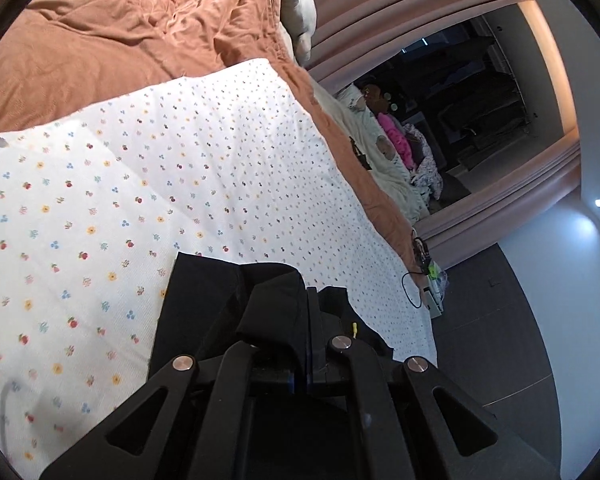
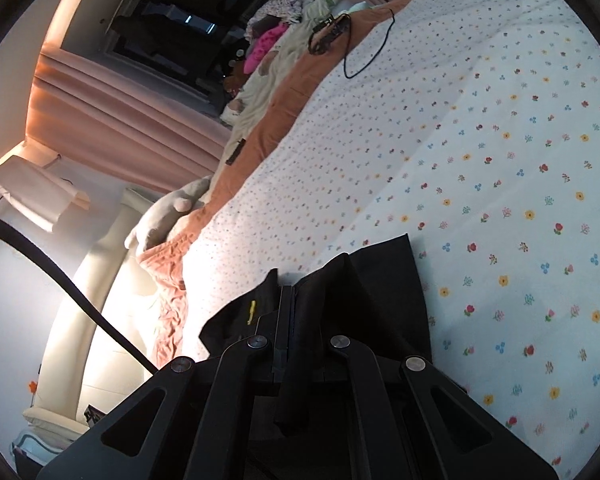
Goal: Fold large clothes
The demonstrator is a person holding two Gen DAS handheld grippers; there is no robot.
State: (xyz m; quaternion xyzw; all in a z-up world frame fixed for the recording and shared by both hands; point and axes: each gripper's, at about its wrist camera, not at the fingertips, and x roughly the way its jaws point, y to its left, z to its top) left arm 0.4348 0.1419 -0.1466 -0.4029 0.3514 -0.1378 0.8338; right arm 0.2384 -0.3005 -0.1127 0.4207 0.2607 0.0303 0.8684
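Left wrist view has the left gripper (image 1: 306, 320) pinched tight on a black garment (image 1: 204, 300) over the flowered sheet (image 1: 180, 168); the right gripper (image 2: 286, 320) clamps the same cloth

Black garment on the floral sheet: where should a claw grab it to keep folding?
The black garment is already pinched in both claws, left and right. Any regrip should take its flat free corner lying on the floral sheet, sliding in low from the sheet side.
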